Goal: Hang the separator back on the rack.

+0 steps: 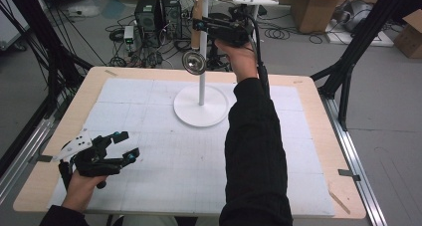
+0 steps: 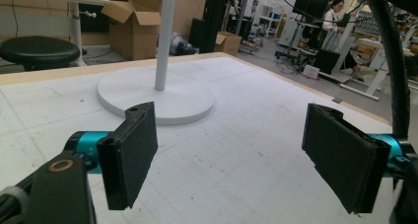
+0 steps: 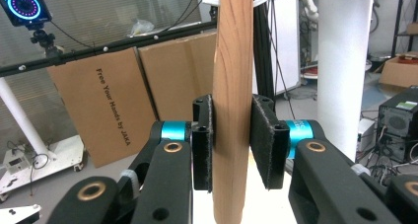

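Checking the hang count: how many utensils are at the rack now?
1: a wooden-handled ladle beside the white rack pole, its handle clamped in the right gripper. Others on the top hooks may be hidden.

a wooden table (image 1: pixel 318 136) carries a white gridded mat (image 1: pixel 169 166). on the mat stands the round white base (image 1: pixel 189 111) of a stand.

Premises: robotics laboratory. Evidence: black aluminium framing (image 1: pixel 366 24), tangled floor cables (image 1: pixel 149 47), black computer towers (image 1: pixel 158 12), brown cardboard boxes (image 1: pixel 318 4), gridded white-topped wooden counter (image 1: pixel 308 151).
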`<action>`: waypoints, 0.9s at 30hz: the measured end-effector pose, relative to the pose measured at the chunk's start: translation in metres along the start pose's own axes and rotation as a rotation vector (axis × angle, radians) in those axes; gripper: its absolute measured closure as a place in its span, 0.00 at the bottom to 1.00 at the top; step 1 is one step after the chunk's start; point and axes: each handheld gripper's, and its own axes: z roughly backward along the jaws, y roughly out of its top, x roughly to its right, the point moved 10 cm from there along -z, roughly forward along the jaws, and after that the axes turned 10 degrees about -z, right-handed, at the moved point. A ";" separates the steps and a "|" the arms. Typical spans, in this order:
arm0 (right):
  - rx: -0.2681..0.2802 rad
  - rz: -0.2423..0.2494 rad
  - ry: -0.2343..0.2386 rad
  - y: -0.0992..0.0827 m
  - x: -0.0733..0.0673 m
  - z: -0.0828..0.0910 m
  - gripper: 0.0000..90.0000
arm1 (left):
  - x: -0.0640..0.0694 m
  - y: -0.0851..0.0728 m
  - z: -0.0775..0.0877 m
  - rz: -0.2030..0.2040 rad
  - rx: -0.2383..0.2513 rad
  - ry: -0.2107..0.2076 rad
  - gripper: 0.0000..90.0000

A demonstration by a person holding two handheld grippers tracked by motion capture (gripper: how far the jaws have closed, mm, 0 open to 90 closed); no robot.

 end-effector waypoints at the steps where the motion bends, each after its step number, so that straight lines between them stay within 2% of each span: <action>1: 0.006 0.017 -0.017 -0.003 -0.001 0.003 0.61 | 0.000 0.000 0.000 0.002 0.000 0.001 0.24; 2: 0.013 0.017 -0.045 -0.003 0.001 0.005 0.52 | -0.001 -0.001 0.000 0.009 -0.002 0.006 0.24; 4: 0.008 0.022 -0.075 -0.008 0.001 0.013 0.50 | -0.003 -0.001 0.001 0.009 -0.002 0.012 0.24; 5: 0.008 0.022 -0.075 -0.008 0.001 0.013 0.50 | -0.003 -0.001 0.001 0.009 -0.002 0.012 0.24; 6: 0.017 0.039 -0.105 -0.012 0.001 0.023 0.47 | -0.004 -0.001 0.002 0.015 0.000 0.018 0.24; 9: 0.034 0.045 -0.143 -0.022 -0.002 0.041 0.45 | -0.007 -0.001 0.003 0.023 0.004 0.029 0.24; 14: 0.037 0.067 -0.197 -0.052 -0.005 0.076 0.34 | -0.011 -0.001 0.005 0.032 0.008 0.047 0.24; 17: 0.055 0.074 -0.261 -0.072 -0.005 0.100 0.26 | -0.015 -0.002 0.007 0.042 0.009 0.065 0.23; 18: 0.055 0.074 -0.261 -0.072 -0.005 0.100 0.26 | -0.015 -0.002 0.007 0.042 0.009 0.065 0.23; 22: 0.035 0.105 -0.342 -0.107 -0.007 0.129 0.20 | -0.018 -0.003 0.008 0.053 0.007 0.077 0.20; 23: 0.014 0.114 -0.373 -0.126 -0.008 0.143 0.18 | -0.019 -0.003 0.008 0.060 0.010 0.084 0.19; 24: 0.014 0.114 -0.373 -0.126 -0.008 0.143 0.18 | -0.019 -0.003 0.008 0.060 0.010 0.084 0.19; 25: -0.008 0.120 -0.387 -0.147 -0.011 0.157 0.18 | -0.019 -0.003 0.008 0.065 0.012 0.087 0.17; 27: -0.023 0.129 -0.408 -0.167 -0.013 0.172 0.18 | -0.019 -0.002 0.008 0.070 0.016 0.089 0.17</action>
